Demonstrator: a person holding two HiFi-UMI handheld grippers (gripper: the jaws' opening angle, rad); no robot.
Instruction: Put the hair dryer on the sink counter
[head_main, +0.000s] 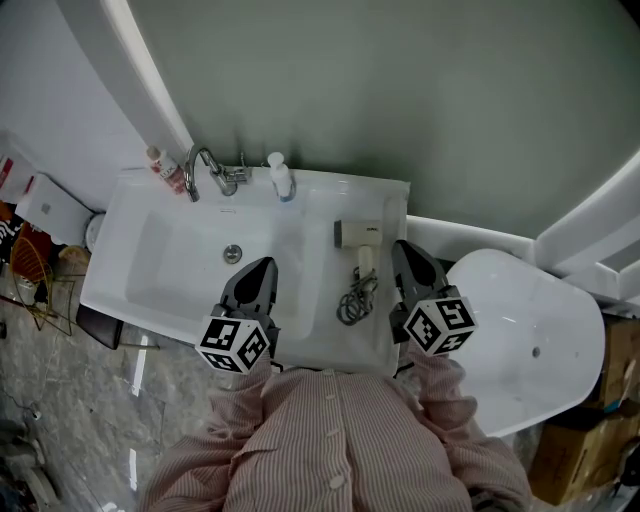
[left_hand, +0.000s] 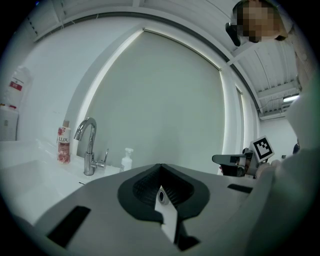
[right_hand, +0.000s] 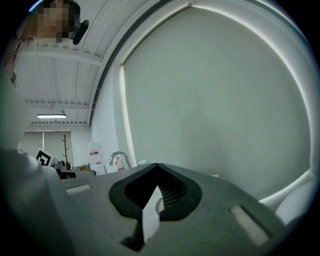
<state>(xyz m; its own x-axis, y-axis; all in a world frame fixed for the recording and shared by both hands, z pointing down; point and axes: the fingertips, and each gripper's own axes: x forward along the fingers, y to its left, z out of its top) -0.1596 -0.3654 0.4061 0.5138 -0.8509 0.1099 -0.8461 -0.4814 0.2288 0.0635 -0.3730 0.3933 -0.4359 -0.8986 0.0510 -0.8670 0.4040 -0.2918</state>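
The white hair dryer (head_main: 357, 233) lies on the right side of the white sink counter (head_main: 392, 200), its handle toward me and its dark cord (head_main: 352, 298) coiled in front of it. My right gripper (head_main: 403, 246) hovers just right of the dryer, apart from it, jaws shut and empty. Over the front of the basin, left of the cord, my left gripper (head_main: 262, 264) is also shut with nothing in it. Each gripper view shows only its own meeting jaws, the left gripper (left_hand: 160, 166) and the right gripper (right_hand: 157, 165), against the wall.
A chrome faucet (head_main: 205, 170), a pink bottle (head_main: 168, 170) and a white pump bottle (head_main: 282, 177) stand along the back of the basin (head_main: 170, 260). A white rounded fixture (head_main: 530, 330) sits right of the counter. Cardboard boxes (head_main: 600, 400) stand at far right, clutter at far left.
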